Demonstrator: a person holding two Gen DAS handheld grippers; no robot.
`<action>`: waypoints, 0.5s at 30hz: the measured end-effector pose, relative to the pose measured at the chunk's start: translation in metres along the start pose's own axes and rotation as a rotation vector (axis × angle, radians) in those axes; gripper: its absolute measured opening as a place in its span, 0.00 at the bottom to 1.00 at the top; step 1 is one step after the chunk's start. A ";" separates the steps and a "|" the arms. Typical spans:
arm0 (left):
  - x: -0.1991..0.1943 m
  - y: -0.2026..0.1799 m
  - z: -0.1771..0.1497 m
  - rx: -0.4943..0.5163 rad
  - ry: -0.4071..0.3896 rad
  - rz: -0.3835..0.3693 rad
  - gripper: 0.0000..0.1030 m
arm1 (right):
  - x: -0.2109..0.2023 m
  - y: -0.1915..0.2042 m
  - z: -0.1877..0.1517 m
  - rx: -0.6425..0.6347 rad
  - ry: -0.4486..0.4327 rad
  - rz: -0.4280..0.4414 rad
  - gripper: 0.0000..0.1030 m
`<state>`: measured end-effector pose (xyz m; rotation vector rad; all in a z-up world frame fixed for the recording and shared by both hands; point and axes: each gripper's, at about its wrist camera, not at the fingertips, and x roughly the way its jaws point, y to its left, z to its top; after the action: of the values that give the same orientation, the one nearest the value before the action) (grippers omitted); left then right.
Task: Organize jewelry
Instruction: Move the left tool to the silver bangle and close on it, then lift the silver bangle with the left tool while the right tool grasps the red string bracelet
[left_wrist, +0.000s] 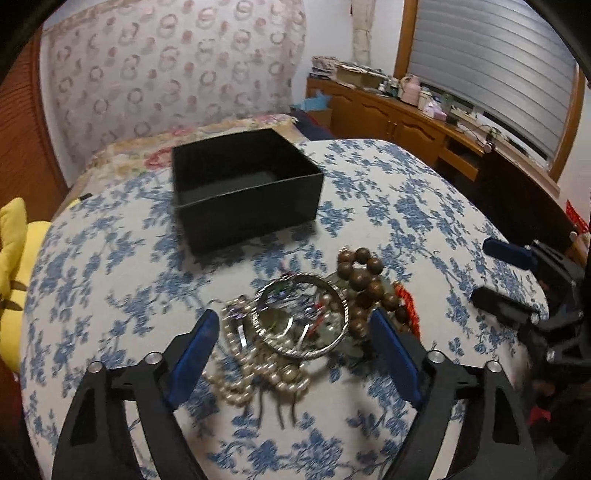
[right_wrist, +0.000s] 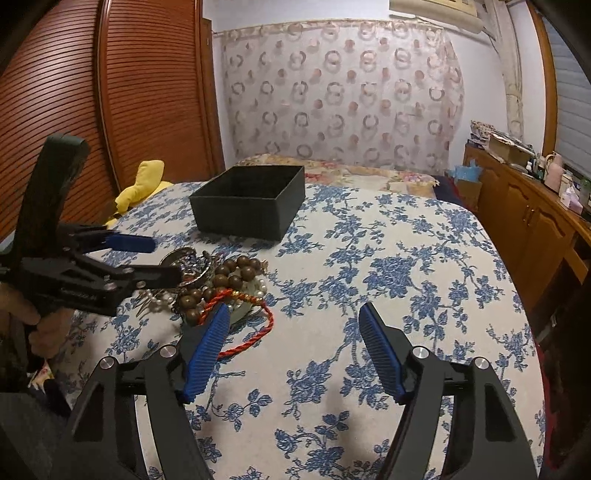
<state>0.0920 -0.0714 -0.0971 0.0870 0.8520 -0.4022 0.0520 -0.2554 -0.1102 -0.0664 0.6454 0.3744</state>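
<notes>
A tangled jewelry pile lies on the blue-flowered cloth: a silver bangle, brown wooden beads, a pearl strand and a red cord. My left gripper is low over the pile. Its blue pads stand on either side of the bangle and pearls, with gaps showing, so it is open. An open black box stands behind the pile, its inside dark. My right gripper is open to the right of the pile. Only cloth lies between its fingers, and its left finger overlaps the red cord.
A yellow soft toy lies at the bed's left edge beside a louvered wooden door. A wooden cabinet with clutter on top runs along the right. A hand holds the left gripper's handle.
</notes>
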 end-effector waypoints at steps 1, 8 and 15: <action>0.002 -0.001 0.002 0.001 0.003 -0.005 0.73 | 0.001 0.002 -0.001 -0.003 0.003 0.004 0.72; 0.015 -0.004 0.004 0.011 0.027 0.017 0.62 | 0.007 0.005 -0.003 -0.006 0.019 0.007 0.72; 0.018 -0.006 0.002 0.044 0.017 0.062 0.57 | 0.009 0.006 -0.005 -0.008 0.027 0.013 0.72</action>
<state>0.1016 -0.0831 -0.1088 0.1573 0.8548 -0.3629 0.0538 -0.2475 -0.1190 -0.0750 0.6714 0.3893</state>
